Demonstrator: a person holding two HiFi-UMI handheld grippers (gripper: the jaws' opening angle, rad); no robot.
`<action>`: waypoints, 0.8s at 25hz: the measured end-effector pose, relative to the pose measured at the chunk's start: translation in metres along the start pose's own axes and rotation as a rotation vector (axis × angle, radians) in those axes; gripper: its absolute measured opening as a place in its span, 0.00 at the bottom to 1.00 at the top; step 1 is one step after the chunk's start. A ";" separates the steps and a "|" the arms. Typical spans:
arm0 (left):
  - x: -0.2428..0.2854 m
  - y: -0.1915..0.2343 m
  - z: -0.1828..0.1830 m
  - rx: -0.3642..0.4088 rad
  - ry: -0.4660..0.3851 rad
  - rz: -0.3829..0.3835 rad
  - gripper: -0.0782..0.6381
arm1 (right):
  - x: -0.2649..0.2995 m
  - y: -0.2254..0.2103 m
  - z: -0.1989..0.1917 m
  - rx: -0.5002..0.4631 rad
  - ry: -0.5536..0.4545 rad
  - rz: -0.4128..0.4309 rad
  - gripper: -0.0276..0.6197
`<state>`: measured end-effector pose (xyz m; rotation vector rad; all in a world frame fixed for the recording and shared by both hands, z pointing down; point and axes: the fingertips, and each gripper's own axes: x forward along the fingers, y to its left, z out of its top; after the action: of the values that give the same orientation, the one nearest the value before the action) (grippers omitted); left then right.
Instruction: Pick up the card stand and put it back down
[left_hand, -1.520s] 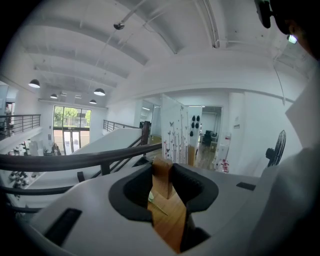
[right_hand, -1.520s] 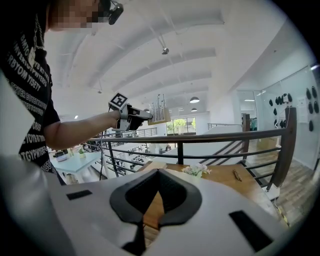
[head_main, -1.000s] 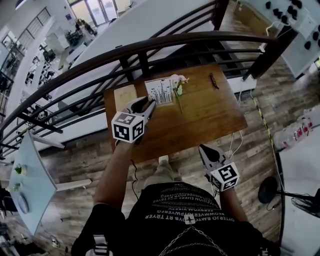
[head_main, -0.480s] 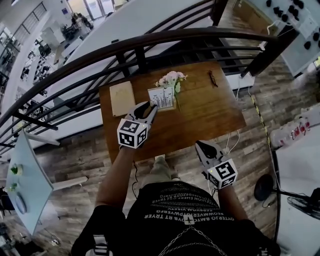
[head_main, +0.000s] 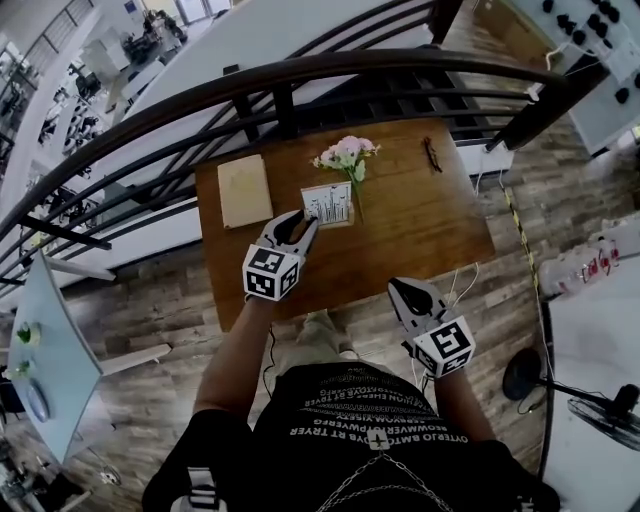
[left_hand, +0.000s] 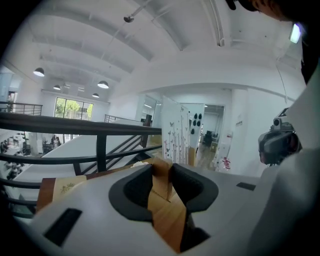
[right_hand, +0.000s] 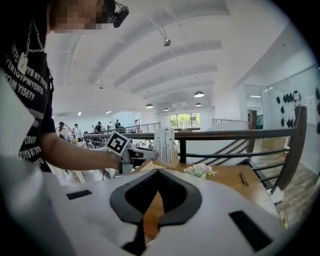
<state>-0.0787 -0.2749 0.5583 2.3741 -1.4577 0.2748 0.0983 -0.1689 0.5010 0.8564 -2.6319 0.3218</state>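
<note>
Clamping the wooden base of the card stand (head_main: 327, 204), the left gripper (head_main: 300, 225) is reaching in from the near-left side of the table (head_main: 420, 230). Its own view is showing the light wood wedged between the two dark pads, which are pressing on it from both sides. The stand's white printed card is standing upright above the jaws. The stand is sitting over the middle of the table's far half. From these angles it is not possible to tell whether its base is touching the wood or hanging just clear of it.

A small bunch of pink and white flowers (head_main: 346, 154) is lying just beyond the stand, toward the far edge. A tan pad (head_main: 245, 190) is lying flat near the far-left corner, well apart from the stand. A small dark object (head_main: 430, 155) is resting near the far-right corner.

The right gripper (head_main: 403, 293) is hovering just off the table's near edge, toward the near-right corner. Its jaws are meeting at the tips, with nothing between them. A dark railing (head_main: 300, 80) is curving past behind the far edge.
</note>
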 end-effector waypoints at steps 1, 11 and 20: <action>0.003 0.002 -0.006 -0.001 0.005 0.000 0.31 | 0.002 -0.001 -0.001 0.002 0.005 0.000 0.06; 0.031 0.010 -0.078 -0.024 0.058 -0.031 0.31 | 0.017 -0.017 -0.007 0.012 0.051 0.000 0.06; 0.060 0.026 -0.153 -0.019 0.151 -0.040 0.31 | 0.026 -0.031 -0.014 0.022 0.101 -0.018 0.06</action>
<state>-0.0726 -0.2764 0.7240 2.3097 -1.3366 0.4184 0.1010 -0.2028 0.5274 0.8483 -2.5304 0.3798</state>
